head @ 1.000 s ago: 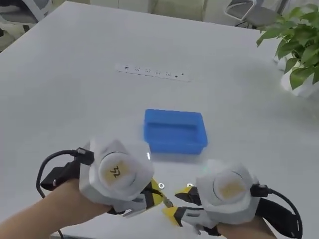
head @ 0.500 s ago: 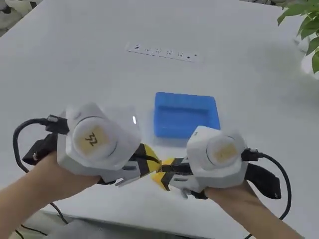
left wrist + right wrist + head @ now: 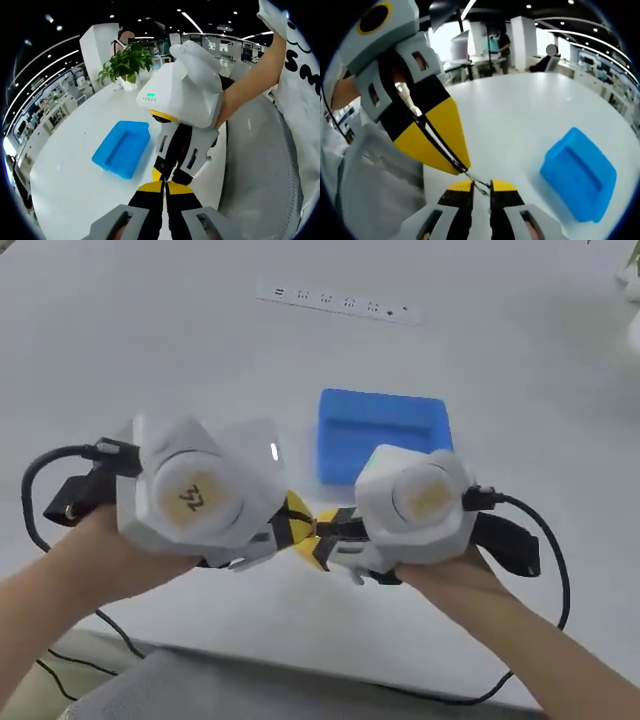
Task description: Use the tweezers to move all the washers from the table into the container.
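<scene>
**Blue container bare while the jaws meet over the tweezers**

Blue plastic, the container (image 3: 385, 430) sits on the white worktop (image 3: 200, 350), and what shows of its inside is plain blue, so by my reading no washer has gone in yet.

A second ago the two grippers were low on the near side of the container with their tips apart, and two small washers lay on the worktop between them. Now the left gripper (image 3: 295, 523) and the right gripper (image 3: 322, 540) have closed in on each other until their yellow tips meet, just this side of the container's near wall. Their white bodies cover the spot where the washers lay.

In the right gripper view the left gripper (image 3: 465, 167) has its jaws pressed together on the tweezers (image 3: 476, 182), a thin metal strip whose tip pokes out toward the right gripper (image 3: 481, 186). The right jaws stand narrow on either side of that tip. Whether they actually pinch it I cannot tell. The left gripper view shows the same tip-to-tip meeting, with the container (image 3: 122, 147) off to one side.

This looks like settling or passing the tweezers, not picking, so the whole transfer is still ahead. The tweezers need a firm, straight hold before they go down to the washers beside the container.
</scene>
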Motion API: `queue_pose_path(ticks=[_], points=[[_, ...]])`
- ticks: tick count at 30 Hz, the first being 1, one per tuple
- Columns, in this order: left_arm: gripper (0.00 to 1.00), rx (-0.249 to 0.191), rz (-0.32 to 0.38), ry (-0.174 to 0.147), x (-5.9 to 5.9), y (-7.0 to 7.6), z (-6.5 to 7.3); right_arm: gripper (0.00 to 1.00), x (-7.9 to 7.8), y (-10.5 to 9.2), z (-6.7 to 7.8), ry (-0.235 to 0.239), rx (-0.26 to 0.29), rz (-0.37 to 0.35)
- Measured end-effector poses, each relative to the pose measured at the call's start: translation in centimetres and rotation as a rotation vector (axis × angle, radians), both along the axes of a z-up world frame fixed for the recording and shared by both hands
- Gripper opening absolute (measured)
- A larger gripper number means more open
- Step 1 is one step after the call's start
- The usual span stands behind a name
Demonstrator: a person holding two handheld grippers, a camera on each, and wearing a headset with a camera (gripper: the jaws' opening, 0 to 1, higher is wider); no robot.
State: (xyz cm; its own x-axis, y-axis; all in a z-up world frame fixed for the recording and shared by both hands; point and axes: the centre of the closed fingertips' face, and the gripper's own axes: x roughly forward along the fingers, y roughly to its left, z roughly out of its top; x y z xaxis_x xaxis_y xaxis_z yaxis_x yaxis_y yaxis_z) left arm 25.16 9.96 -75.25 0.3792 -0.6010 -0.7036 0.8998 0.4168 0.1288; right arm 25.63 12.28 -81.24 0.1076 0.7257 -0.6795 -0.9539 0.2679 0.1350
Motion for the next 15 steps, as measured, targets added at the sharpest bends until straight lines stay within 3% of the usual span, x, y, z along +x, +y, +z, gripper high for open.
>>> queue_pose_path(ticks=[11, 13, 15], points=[[0.0, 0.002, 0.001, -0.006, 0.34, 0.15, -0.3, 0.09, 0.41, -0.05, -0.35, 0.002, -0.006, 0.001], [0.0, 0.003, -0.002, -0.018, 0.24, 0.08, 0.0, 0.09, 0.48, 0.11, -0.01, -0.026, -0.013, 0.016], [0.0, 0.009, -0.01, -0.014, 0.12, 0.08, -0.24, 0.09, 0.25, 0.15, -0.35, -0.023, -0.035, 0.034]])
